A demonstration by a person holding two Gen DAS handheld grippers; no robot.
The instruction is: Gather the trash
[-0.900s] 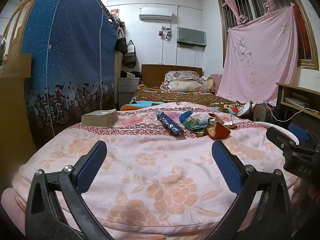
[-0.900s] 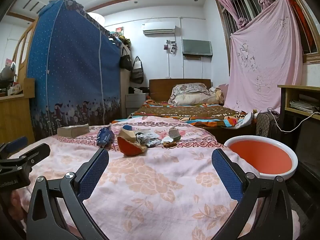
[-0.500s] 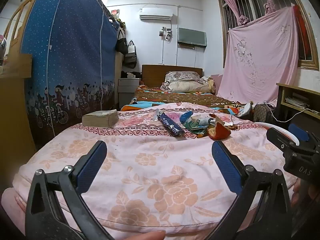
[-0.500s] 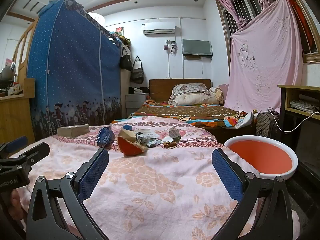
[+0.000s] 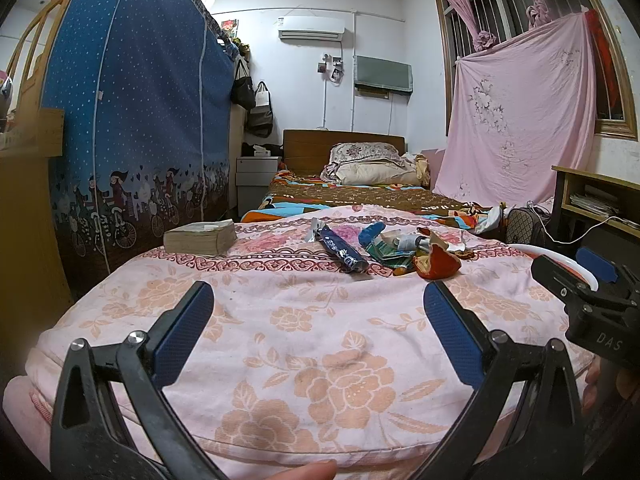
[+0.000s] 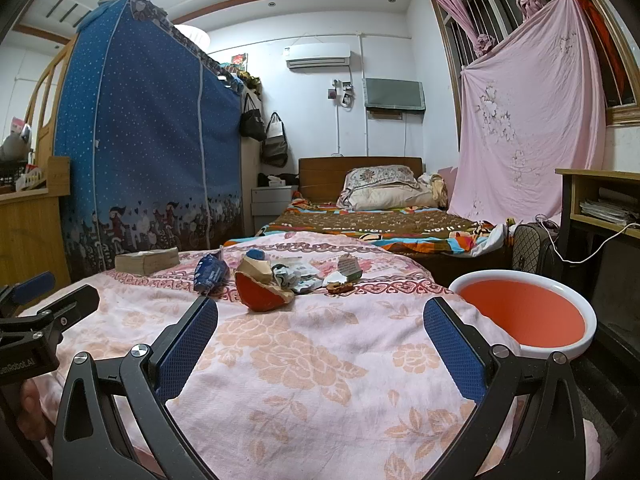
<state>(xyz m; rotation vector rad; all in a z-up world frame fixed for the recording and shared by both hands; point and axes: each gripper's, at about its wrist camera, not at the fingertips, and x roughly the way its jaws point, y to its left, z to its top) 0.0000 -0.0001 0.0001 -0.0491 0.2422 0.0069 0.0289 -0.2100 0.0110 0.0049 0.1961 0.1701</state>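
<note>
L gripper [image 5: 318,334] & R gripper [image 6: 320,338] are held side by side over the near edge of the pink floral bedspread [image 5: 320,344], tipped slightly down, jaws spread wide w/ nothing between. Trash is clustered near the far edge: dark blue wrapper [image 5: 342,249], long axis running near-to-far, red-lined peel [image 6: 260,298], crumpled papers [image 6: 296,274]. Orange basin [image 6: 524,316] sits off the right edge

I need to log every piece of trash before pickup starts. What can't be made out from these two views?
- Left wrist view: basin mostly hidden behind the right gripper.
- Both views: pieces in the trash pile overlap; count unclear.
- Blue wrapper: print too small to read.
</note>
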